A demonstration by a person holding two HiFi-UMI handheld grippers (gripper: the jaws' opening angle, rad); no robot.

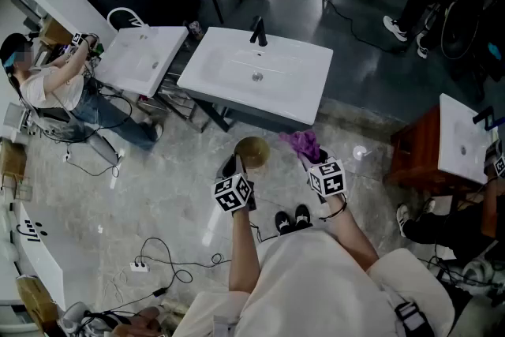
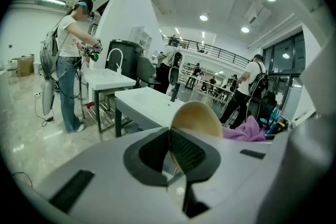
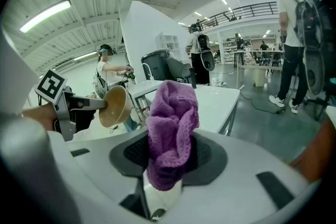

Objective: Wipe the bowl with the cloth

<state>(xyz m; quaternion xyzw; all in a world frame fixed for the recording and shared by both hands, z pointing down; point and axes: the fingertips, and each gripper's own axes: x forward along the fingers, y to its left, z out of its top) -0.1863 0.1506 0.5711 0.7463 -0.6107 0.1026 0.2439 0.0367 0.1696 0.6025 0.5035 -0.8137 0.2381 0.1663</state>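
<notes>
Jaws of the left gripper (image 2: 169,150) were clenched on the rim of the tan bowl (image 2: 197,117), whose lower part was hidden behind the gripper's body. The right gripper (image 3: 167,157) pinched the bunched purple cloth (image 3: 172,118), which covered the jaw tips. Bowl and cloth were held in the air, near each other but apart, before a white sink counter (image 1: 237,87).

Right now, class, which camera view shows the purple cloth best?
The right gripper view: the cloth fills the middle, bunched and clamped in the right gripper. The head view shows it small, from above; the left gripper view shows only a part beside the bowl.
</notes>
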